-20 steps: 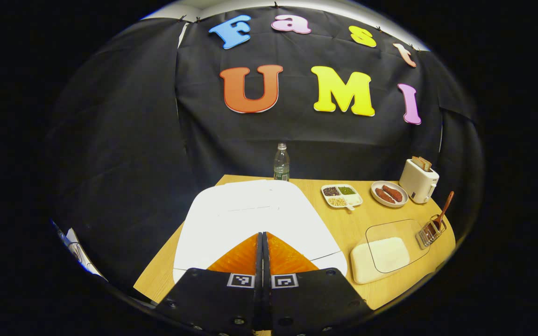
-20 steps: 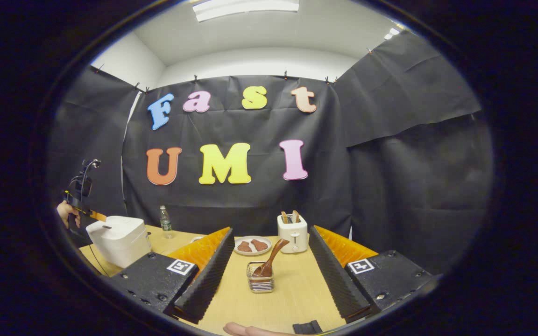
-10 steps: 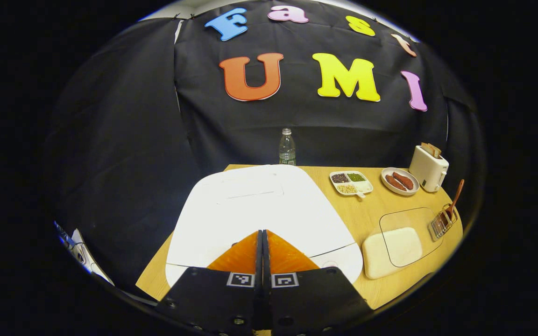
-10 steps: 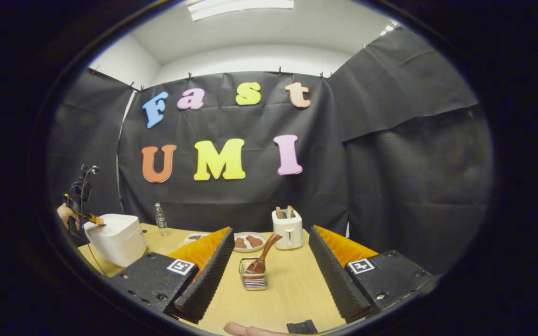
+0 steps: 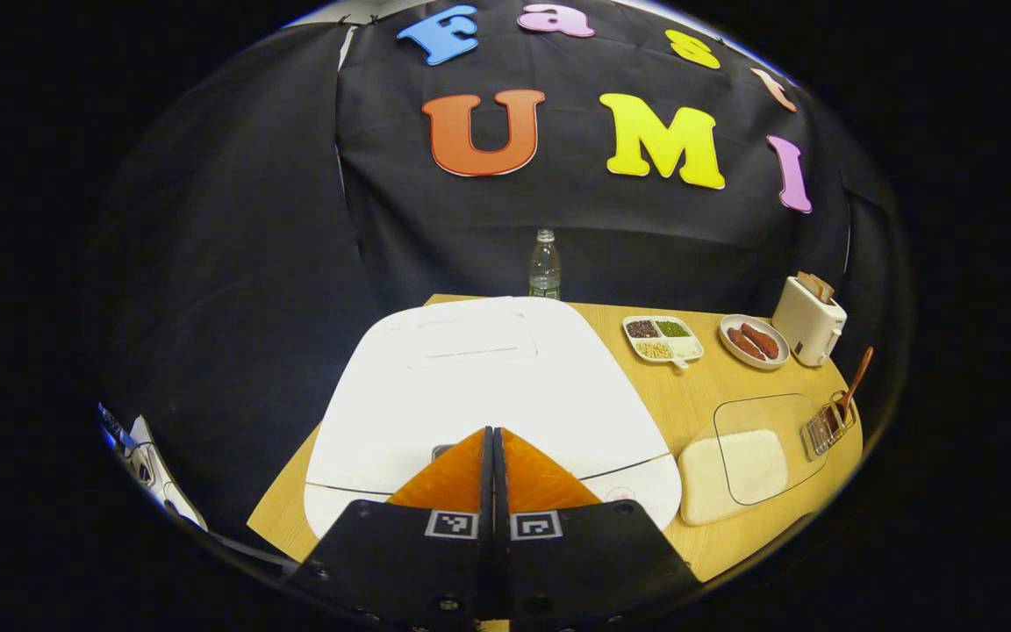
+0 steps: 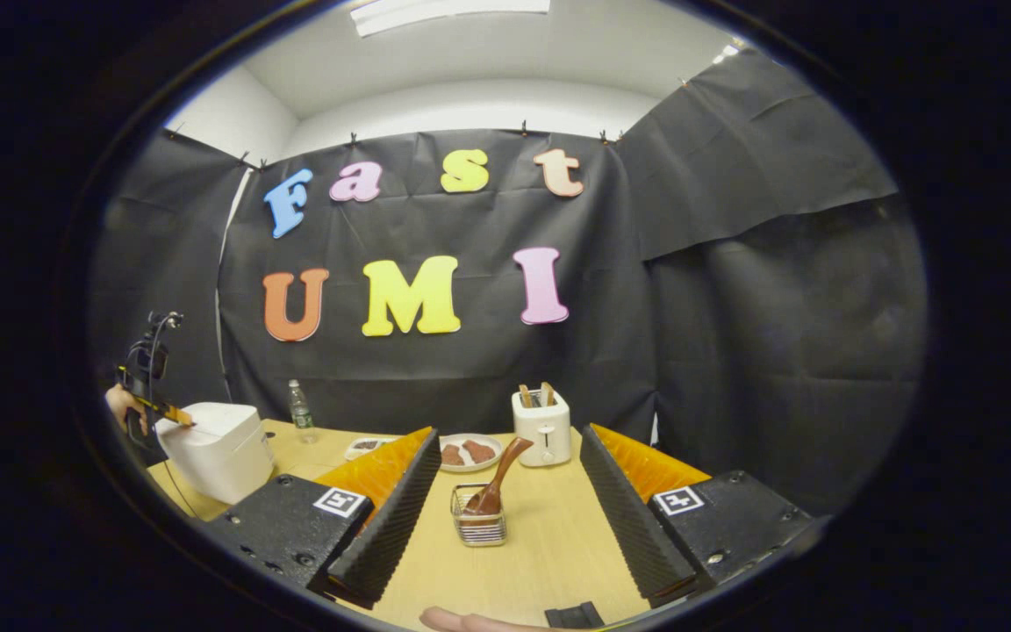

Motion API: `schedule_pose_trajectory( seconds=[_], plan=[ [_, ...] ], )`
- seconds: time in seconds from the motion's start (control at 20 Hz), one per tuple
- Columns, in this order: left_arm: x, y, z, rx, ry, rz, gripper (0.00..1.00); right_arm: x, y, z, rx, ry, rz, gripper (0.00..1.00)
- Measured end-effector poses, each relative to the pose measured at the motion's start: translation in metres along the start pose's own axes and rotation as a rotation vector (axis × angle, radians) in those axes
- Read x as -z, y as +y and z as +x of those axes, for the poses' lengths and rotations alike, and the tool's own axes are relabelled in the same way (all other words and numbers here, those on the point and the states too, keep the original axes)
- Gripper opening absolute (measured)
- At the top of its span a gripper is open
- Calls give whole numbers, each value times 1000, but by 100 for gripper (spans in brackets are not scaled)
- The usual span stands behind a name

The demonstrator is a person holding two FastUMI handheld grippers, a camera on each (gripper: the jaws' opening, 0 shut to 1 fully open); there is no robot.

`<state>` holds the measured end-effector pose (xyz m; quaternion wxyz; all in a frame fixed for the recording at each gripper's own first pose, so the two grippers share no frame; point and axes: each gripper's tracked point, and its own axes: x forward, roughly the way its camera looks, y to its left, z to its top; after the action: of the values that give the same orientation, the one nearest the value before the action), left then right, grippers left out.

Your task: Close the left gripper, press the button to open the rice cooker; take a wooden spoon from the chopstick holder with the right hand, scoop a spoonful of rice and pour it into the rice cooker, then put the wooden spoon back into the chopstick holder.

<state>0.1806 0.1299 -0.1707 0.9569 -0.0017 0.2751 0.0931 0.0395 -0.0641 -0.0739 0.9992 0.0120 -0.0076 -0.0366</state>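
Observation:
The white rice cooker [image 5: 479, 386] stands shut right below my left gripper [image 5: 493, 432], whose fingers are shut together with their tips over the lid's front edge, at a small grey button [image 5: 441, 451]. From the right gripper view the cooker [image 6: 218, 448] stands far left, with the left gripper [image 6: 174, 414] at its top front, held by a hand [image 6: 118, 405]. My right gripper [image 6: 505, 478] is open, level with the table. Between its fingers, farther off, stands the wire chopstick holder [image 6: 479, 525] with the wooden spoon [image 6: 498, 478] leaning in it. The rice container [image 5: 734, 463] with a clear lid lies right of the cooker.
On the wooden table [image 6: 541, 553] stand a water bottle [image 5: 545, 266], a divided dish of grains [image 5: 662, 340], a plate of sausages [image 5: 753, 341] and a white toaster [image 6: 541, 427] with toast. A fingertip [image 6: 462, 621] shows at the bottom edge of the right gripper view.
My left gripper has dropped and moved in over the cooker's front edge, so the lid looms larger. The right gripper has tilted slightly; the holder sits a bit farther off.

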Motion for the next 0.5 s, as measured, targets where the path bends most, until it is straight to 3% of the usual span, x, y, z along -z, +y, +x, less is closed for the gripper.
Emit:
schedule_pose_trajectory(
  seconds=[0.45, 0.5],
  plan=[
    [-90, 22, -68, -45, -336, 24, 0, 8, 15, 24, -44, 4, 23, 100],
    [-93, 20, -84, -45, -370, 40, 7, 12, 17, 28, -53, 10, 29, 100]
  ],
)
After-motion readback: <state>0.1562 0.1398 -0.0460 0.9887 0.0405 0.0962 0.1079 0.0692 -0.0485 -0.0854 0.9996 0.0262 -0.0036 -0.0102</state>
